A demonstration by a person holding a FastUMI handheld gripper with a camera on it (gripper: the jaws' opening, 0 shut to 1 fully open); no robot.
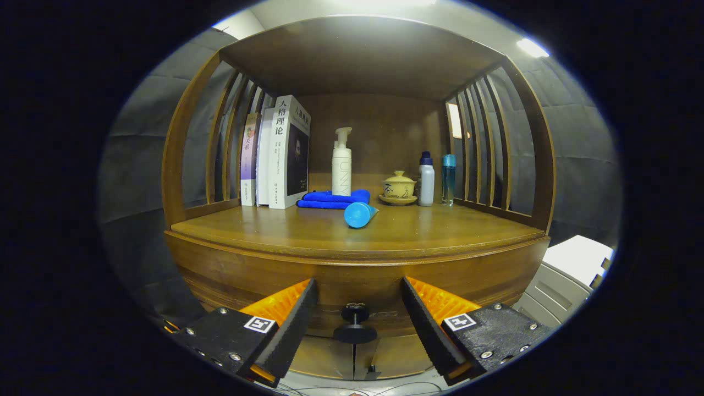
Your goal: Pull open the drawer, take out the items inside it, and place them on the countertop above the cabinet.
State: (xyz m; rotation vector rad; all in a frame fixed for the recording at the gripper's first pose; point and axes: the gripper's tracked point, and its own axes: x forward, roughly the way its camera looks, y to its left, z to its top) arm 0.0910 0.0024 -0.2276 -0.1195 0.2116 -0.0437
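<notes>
The tongs (pixel 356 324) stand apart, gripping nothing, with the drawer's black knob (pixel 355 323) between their fingers and the drawer (pixel 352 275) closed. On the worktop (pixel 275 228) above lie a blue tube (pixel 360 214) and a blue cloth (pixel 334 199), with books (pixel 278 154), a pump bottle (pixel 341 163) and a lidded cup (pixel 399 187) behind.

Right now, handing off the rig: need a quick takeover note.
Gripper: open, fingers spread either side of the black drawer knob, not touching it.
Drawer: shut, under the countertop; contents hidden.
Countertop: already holds a blue tube lying on its side, a folded blue cloth, books, a pump bottle, a lidded teacup and two small bottles.
Done: lined up on the knob.
Left: grip the knob, pull, unload items onto the countertop.
</notes>
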